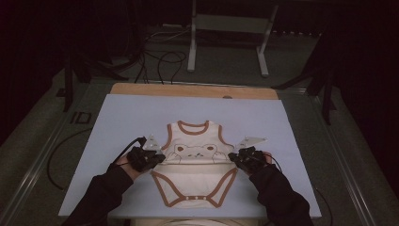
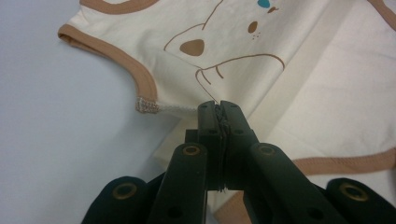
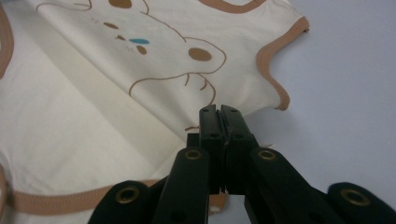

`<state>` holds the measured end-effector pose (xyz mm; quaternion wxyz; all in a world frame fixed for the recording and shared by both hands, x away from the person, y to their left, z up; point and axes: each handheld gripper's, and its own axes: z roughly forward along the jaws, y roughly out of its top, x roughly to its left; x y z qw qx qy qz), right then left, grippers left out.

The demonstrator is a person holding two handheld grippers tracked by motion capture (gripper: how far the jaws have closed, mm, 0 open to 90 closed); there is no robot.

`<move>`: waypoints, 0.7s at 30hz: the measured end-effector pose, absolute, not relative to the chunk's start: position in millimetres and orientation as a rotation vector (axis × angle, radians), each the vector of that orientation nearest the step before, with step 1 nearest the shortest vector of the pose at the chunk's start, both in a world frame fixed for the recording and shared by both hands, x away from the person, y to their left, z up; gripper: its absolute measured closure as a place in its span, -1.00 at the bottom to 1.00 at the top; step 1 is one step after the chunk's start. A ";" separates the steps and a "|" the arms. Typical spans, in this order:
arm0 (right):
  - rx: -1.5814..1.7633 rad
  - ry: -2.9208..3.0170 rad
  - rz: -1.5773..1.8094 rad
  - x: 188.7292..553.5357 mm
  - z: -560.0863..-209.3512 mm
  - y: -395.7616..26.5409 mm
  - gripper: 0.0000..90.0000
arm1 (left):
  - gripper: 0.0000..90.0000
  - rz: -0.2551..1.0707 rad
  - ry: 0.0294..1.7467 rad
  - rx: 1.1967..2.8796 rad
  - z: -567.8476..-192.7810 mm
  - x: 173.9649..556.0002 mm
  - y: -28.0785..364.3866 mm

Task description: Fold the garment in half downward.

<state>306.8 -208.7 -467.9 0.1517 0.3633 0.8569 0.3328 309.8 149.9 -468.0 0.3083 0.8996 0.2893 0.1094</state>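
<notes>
A cream baby bodysuit (image 1: pixel 195 155) with brown trim and a bear drawing lies on the pale blue mat (image 1: pixel 136 113), neck away from me. A crease runs across its middle. My left gripper (image 1: pixel 160 157) is at its left side edge and my right gripper (image 1: pixel 233 157) is at its right side edge. In the left gripper view the jaws (image 2: pixel 218 106) are shut on the side seam of the bodysuit (image 2: pixel 280 70), just below the armhole. In the right gripper view the jaws (image 3: pixel 220 109) are shut on the bodysuit (image 3: pixel 93 93) at its edge, and the cloth rises in a ridge to the tips.
The mat lies on a wooden board (image 1: pixel 188 89) that shows at the far edge. Beyond it stand a grey metal frame (image 1: pixel 226 28) and loose black cables (image 1: pixel 162 61) on the floor. A cable (image 1: pixel 56 155) trails off the mat's left side.
</notes>
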 end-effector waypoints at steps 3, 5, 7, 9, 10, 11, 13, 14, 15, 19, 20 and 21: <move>1.041 2.473 0.952 298.1 -469.3 -208.9 0.99 | 0.98 0.289 0.759 2.372 -469.6 301.2 150.9; 1.039 2.475 0.963 295.0 -469.5 -209.7 0.99 | 0.98 0.287 0.759 2.368 -469.4 299.1 152.6; 1.039 2.483 0.957 292.0 -471.2 -209.3 0.99 | 0.98 0.279 0.767 2.360 -469.8 297.1 153.6; 1.043 2.494 0.954 289.8 -473.8 -209.6 0.99 | 0.98 0.273 0.767 2.363 -470.4 293.8 153.2; 1.049 2.496 0.950 288.1 -474.9 -209.5 0.99 | 0.98 0.276 0.761 2.365 -470.4 291.4 152.8; 1.044 2.498 0.949 286.5 -475.7 -209.8 0.99 | 0.98 0.280 0.751 2.374 -470.5 289.1 152.1; 1.043 2.504 0.944 282.9 -476.6 -210.3 0.99 | 0.98 0.284 0.748 2.378 -471.3 284.4 150.9; 1.050 2.502 0.948 281.1 -477.1 -210.5 0.99 | 0.98 0.285 0.744 2.383 -471.9 282.3 150.2; 1.050 2.506 0.945 279.4 -477.3 -211.0 0.99 | 0.98 0.291 0.737 2.386 -472.3 280.1 149.7; 1.054 2.505 0.954 271.5 -478.2 -212.7 0.99 | 0.98 0.287 0.738 2.385 -474.0 273.2 150.2; 1.058 2.508 0.952 270.4 -479.4 -213.1 0.99 | 0.98 0.287 0.737 2.386 -474.2 271.3 151.0; 1.057 2.512 0.945 269.6 -480.9 -213.2 0.99 | 0.98 0.281 0.741 2.376 -474.6 269.9 151.9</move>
